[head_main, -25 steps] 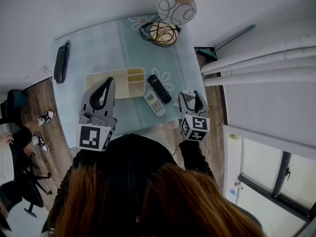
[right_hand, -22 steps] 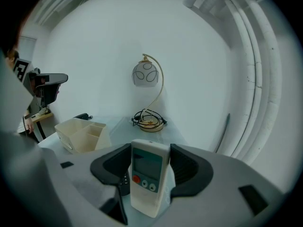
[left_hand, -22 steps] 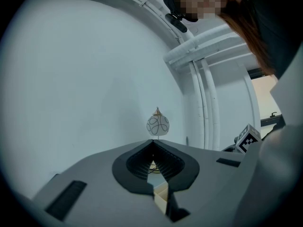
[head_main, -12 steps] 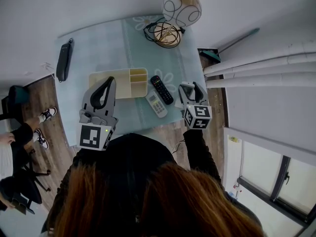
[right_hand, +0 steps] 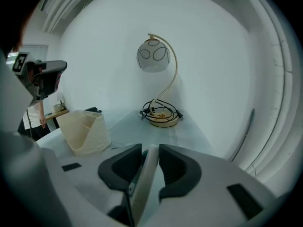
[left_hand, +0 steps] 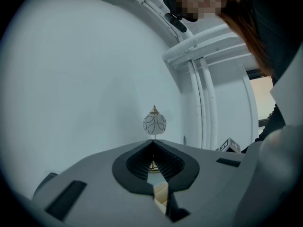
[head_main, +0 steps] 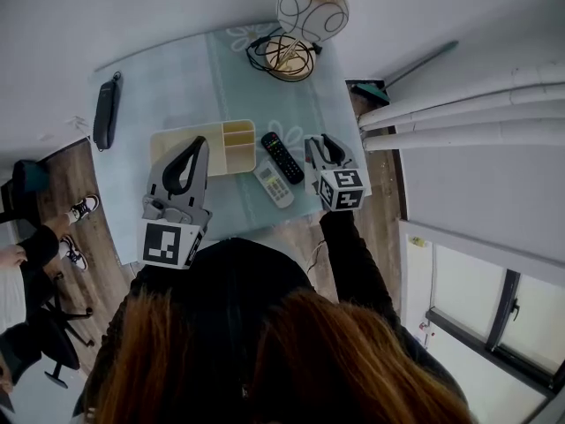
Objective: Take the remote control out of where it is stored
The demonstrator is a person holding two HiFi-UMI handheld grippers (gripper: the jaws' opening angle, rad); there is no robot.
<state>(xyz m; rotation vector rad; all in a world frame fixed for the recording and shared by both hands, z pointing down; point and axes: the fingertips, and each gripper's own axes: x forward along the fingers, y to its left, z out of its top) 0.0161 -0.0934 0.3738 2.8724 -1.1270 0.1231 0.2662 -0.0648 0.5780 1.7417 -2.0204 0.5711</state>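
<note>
A cream organizer box (head_main: pixel 199 145) with small compartments (right_hand: pixel 85 131) lies on the pale blue table (head_main: pixel 177 78). Just right of it lie a black remote (head_main: pixel 282 157) and a white remote (head_main: pixel 274 185), side by side on the cloth. My right gripper (head_main: pixel 316 144) hovers right of the black remote. Its jaws are closing, and the pads sit against a slim white remote-like thing (right_hand: pixel 147 174) standing on edge between them. My left gripper (head_main: pixel 192 142) hangs over the organizer's front edge, shut and empty, with its tips meeting (left_hand: pixel 152 145).
A globe lamp (head_main: pixel 311 9) with a coiled cable (head_main: pixel 284 57) stands at the table's far end. A black pouch (head_main: pixel 107 111) lies at the far left edge. White pipes (head_main: pixel 459 122) run along the right wall. A person's shoes (head_main: pixel 84 208) rest on the floor at left.
My right gripper has moved forward and left over the table, closer to the black remote, and its jaws have narrowed. The left gripper has stayed where it was.
</note>
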